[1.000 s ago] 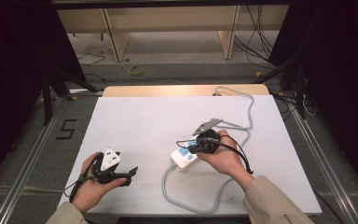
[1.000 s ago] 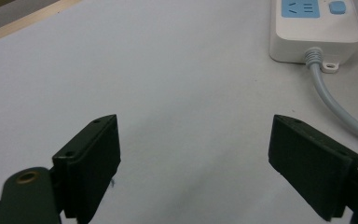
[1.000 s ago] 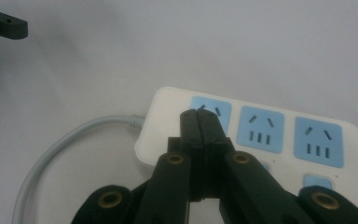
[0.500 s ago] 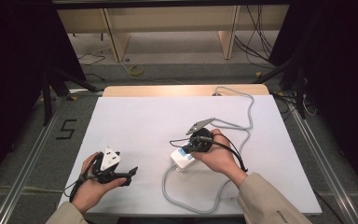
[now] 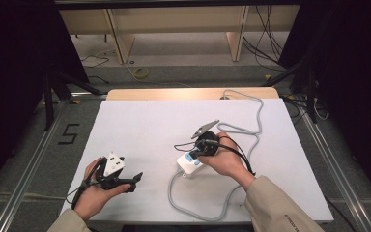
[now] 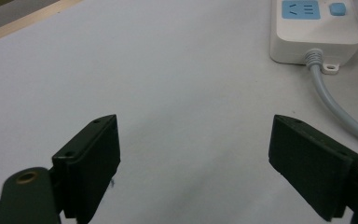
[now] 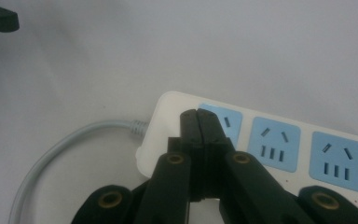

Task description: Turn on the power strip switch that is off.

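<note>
Right gripper [image 7: 200, 116]: jaws pressed together, empty, tips right over the cable end of the white power strip [image 7: 279, 144], by its button. Strip at table centre, long axis running away under the right hand. Left gripper [image 6: 193, 149]: spread wide, well apart, strip ahead to its right.

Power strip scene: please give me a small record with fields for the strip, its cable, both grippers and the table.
power strip: white, blue sockets, lying flat on the table
cable: grey, leaves the strip's end and loops over the table
right gripper: jaws closed together, tips over the strip's button end; contact cannot be told
left gripper: jaws wide apart, holding nothing, aimed toward the strip
table: white top
</note>
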Motion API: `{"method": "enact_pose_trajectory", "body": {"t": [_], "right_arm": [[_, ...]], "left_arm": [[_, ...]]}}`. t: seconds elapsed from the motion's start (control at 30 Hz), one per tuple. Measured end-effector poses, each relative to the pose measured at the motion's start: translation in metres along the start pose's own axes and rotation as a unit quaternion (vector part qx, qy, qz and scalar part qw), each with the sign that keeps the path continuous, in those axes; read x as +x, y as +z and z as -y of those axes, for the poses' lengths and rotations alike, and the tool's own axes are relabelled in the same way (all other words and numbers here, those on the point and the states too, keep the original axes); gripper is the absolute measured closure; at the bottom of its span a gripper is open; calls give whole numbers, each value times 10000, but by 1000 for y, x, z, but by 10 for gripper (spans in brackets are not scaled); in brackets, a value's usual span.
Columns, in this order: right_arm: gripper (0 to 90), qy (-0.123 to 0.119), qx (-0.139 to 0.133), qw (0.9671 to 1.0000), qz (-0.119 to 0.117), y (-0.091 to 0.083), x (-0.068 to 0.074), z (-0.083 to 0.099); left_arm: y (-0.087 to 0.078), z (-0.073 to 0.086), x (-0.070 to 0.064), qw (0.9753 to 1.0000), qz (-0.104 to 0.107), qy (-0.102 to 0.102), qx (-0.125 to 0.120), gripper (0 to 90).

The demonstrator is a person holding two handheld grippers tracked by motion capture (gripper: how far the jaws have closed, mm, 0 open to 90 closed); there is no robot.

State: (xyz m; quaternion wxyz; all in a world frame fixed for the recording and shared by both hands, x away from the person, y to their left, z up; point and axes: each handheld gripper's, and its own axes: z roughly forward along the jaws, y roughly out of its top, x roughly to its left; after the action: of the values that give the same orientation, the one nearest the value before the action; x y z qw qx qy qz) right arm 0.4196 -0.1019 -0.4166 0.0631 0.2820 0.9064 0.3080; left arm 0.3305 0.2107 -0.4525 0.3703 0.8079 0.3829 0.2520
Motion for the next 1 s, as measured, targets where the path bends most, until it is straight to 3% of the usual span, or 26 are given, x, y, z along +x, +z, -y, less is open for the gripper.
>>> {"method": "enact_pose_trajectory", "body": {"t": [1.0], "right_arm": [[900,15,497,9987,128,16,-2,5]], "left_arm": [[1,0,0,10000,-1,5,19,163]]}}
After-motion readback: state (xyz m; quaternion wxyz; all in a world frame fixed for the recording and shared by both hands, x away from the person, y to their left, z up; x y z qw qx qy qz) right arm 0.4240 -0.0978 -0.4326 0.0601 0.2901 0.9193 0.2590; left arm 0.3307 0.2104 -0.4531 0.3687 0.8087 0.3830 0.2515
